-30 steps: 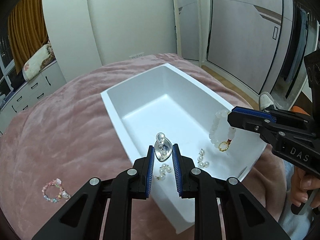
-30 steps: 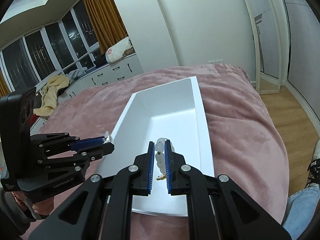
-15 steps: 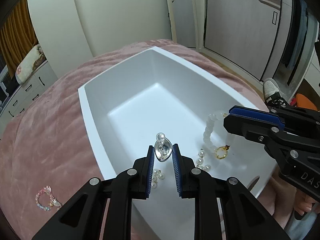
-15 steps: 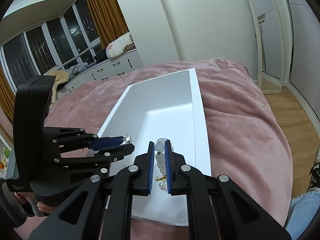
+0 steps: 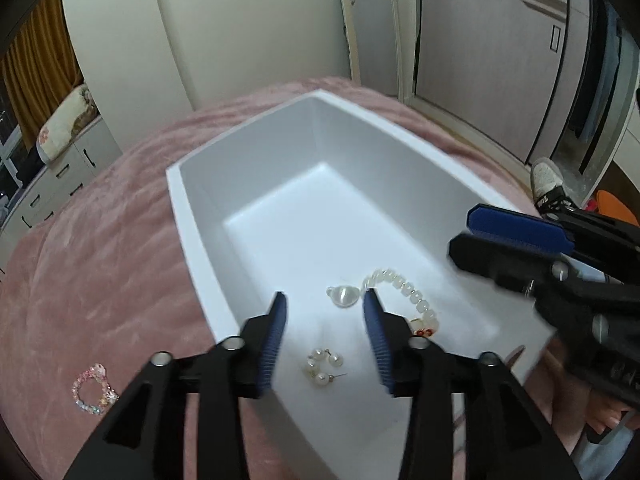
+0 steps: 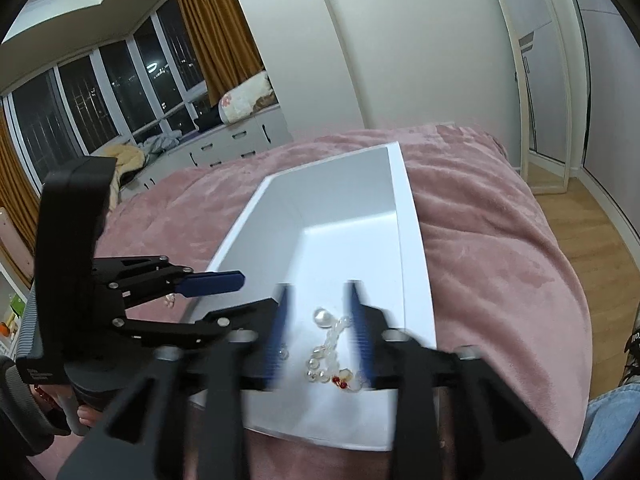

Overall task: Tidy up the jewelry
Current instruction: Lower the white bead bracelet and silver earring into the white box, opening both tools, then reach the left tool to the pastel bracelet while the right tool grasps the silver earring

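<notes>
The silver teardrop-shaped pendant (image 5: 344, 295) lies on the floor of the white rectangular box (image 5: 188, 216), just beside the white beaded bracelet with a small gold and red charm (image 5: 404, 294), which curves away at its 3 o'clock side. A cluster of small pearl earrings (image 5: 323, 365) lies at 6 o'clock from the pendant, apart from it. The left tongs (image 5: 325, 328) stand wide above the box, with nothing between the blue pads, and the pendant shows in the gap. The right tongs (image 6: 318, 320) are also wide and hold nothing; in the right wrist view the bracelet (image 6: 332, 344) lies below them on the box floor. The box rests on the pink plush bed cover (image 5: 100, 264). On this cover, at 9 o'clock from the box and well apart from it, lies a pink and pastel beaded bracelet (image 5: 94, 390).
</notes>
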`<move>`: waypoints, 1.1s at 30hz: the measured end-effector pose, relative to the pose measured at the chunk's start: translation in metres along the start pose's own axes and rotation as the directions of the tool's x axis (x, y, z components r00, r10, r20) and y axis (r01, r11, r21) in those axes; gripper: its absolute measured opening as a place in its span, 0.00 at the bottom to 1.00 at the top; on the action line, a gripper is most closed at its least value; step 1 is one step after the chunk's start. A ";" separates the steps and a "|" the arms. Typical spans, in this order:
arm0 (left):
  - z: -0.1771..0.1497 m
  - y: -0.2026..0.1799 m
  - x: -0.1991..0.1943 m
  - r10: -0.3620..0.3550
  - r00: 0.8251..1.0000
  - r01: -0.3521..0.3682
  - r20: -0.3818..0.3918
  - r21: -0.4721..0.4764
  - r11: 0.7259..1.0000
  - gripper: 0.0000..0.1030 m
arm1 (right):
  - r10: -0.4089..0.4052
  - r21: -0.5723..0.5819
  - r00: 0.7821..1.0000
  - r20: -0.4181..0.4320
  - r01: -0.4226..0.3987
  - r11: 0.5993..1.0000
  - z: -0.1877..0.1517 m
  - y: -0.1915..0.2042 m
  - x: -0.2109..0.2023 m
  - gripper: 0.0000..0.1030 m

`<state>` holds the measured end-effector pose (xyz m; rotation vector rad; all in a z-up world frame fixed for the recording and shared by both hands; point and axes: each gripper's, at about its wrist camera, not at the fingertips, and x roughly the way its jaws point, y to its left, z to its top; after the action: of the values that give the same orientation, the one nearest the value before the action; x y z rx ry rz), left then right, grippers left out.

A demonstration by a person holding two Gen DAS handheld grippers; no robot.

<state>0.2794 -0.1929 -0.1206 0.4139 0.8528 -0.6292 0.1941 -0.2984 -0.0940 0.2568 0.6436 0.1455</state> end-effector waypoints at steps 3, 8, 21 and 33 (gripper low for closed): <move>-0.001 0.007 -0.014 0.005 1.000 -0.004 0.030 -0.009 1.000 0.58 | 0.001 0.005 0.999 0.054 -0.001 1.000 0.005 0.006 -0.012 0.82; -0.007 0.028 -0.042 0.025 0.997 -0.022 0.071 -0.050 0.998 0.78 | -0.015 -0.005 0.991 0.134 0.016 1.000 0.018 0.024 -0.033 0.96; -0.051 0.108 -0.118 0.124 0.981 -0.102 0.150 -0.146 0.984 0.85 | 0.006 -0.073 0.985 0.174 0.006 0.997 0.036 0.088 -0.046 0.96; -0.103 0.188 -0.155 0.226 0.963 -0.184 0.149 -0.248 0.951 0.85 | 0.082 -0.154 0.989 0.122 -0.063 0.986 0.027 0.160 -0.013 0.96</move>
<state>0.2686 0.0593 -0.0413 0.2264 0.6934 -0.3607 0.1916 -0.1529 -0.0210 0.1437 0.4929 0.2442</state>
